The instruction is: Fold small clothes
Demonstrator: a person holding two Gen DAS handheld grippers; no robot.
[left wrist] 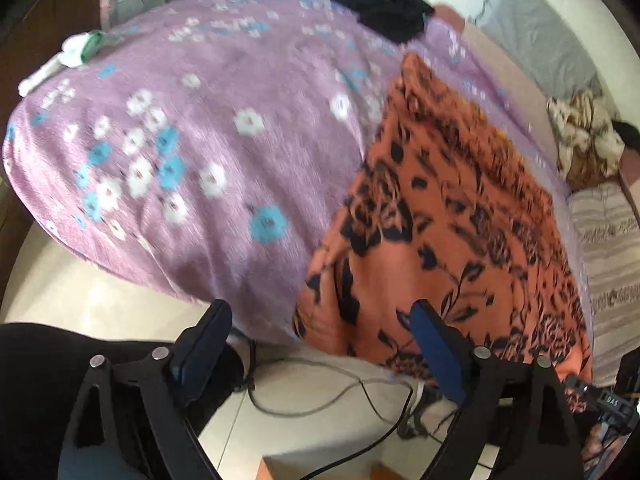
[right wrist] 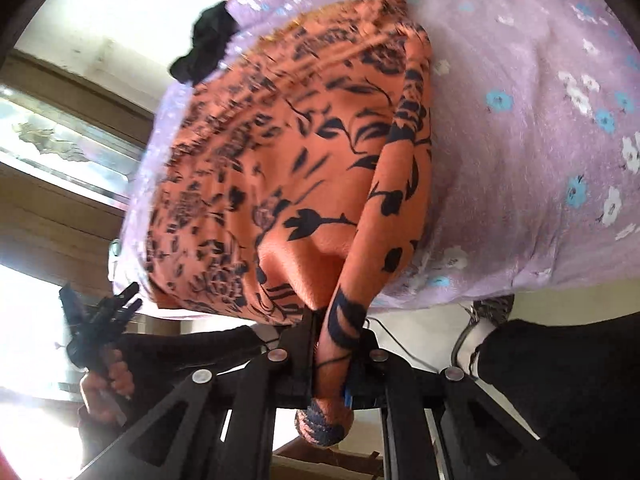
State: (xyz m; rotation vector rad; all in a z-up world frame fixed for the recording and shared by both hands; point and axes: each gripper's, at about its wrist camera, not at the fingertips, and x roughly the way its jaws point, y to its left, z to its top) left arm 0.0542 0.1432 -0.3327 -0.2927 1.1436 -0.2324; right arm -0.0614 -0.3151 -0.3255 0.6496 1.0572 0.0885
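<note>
An orange garment with a black floral print (left wrist: 452, 216) lies spread on a purple flowered blanket (left wrist: 208, 128) on a bed. My left gripper (left wrist: 320, 320) hovers open at the garment's near edge. Its right finger (left wrist: 430, 336) lies over the orange cloth and its left finger (left wrist: 208, 340) over the blanket's edge; nothing is pinched. In the right wrist view my right gripper (right wrist: 336, 332) is shut on a bunched edge of the orange garment (right wrist: 280, 152), and a fold of cloth hangs down between the jaws.
A black garment (left wrist: 380, 4) lies at the blanket's far end. A white and green object (left wrist: 76, 52) rests at its left edge. Cables (left wrist: 320, 396) trail over the tiled floor below. A patterned cloth (left wrist: 584, 136) and a striped cushion (left wrist: 608, 248) lie to the right. A person's black-trousered leg (right wrist: 560, 380) stands close.
</note>
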